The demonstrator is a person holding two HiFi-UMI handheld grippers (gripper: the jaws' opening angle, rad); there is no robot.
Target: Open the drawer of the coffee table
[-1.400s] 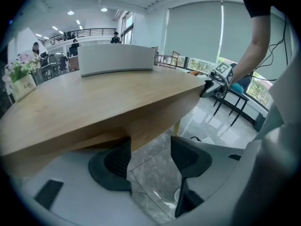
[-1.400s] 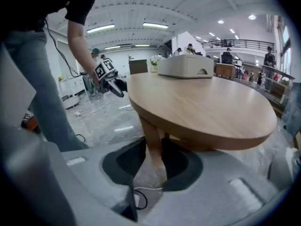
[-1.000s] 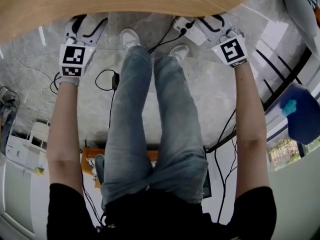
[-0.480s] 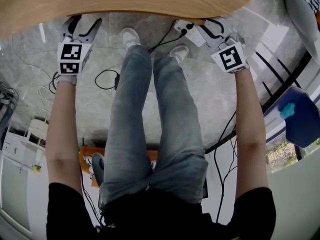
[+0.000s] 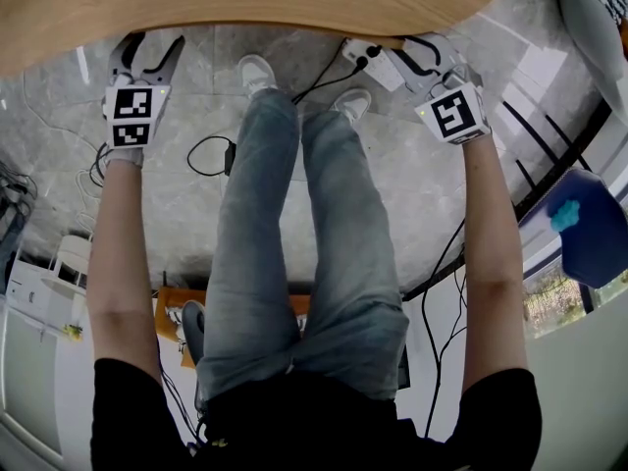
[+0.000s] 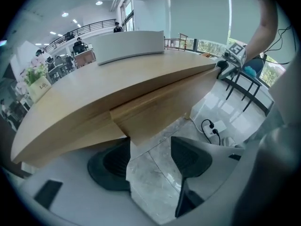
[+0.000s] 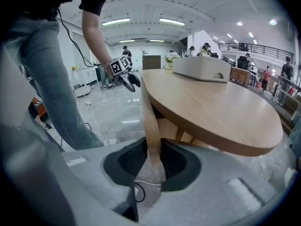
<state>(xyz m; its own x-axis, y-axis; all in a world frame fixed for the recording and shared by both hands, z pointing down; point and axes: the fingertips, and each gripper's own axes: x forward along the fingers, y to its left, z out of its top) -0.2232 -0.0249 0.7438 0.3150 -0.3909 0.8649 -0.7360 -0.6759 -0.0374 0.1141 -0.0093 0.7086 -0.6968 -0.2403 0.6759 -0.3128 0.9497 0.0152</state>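
- The floor [image 5: 412, 194] is pale grey stone with a marbled sheen and fills most of the head view
- The surface [image 5: 245, 3] is a rounded coffee table top of light wood; it runs across the top of the head view, and both claws reach to its near rim
- The person's legs [image 5: 294, 243], in blue jeans with pale shoes, stand between the two arms, close to the rim
- The drawer front [image 6: 155, 109], a long light-wood panel, sits directly under the rim on the person's side; how far it is pulled out cannot be told
- A white box [image 7: 200, 68] rests on the surface, well away from both claws
- The right claw [image 7: 153, 149] is pinching the drawer front: the right gripper view shows the thin panel edge-on, standing upright with a dark pad pressed against each side; in the head view its tips are tucked under the rim at the right
- The left claw [image 6: 150, 154] is spread and holds nothing; its dark pads [image 6: 113, 164] stand well apart with bare floor between them, and the panel's lower corner lies just beyond the tip of the left-hand pad, not pinched
- A white power strip [image 5: 378, 64] lies on the floor just beside the right claw, with black plugs in it
- A black cable [image 5: 211, 155] loops on the floor beside the person's leg
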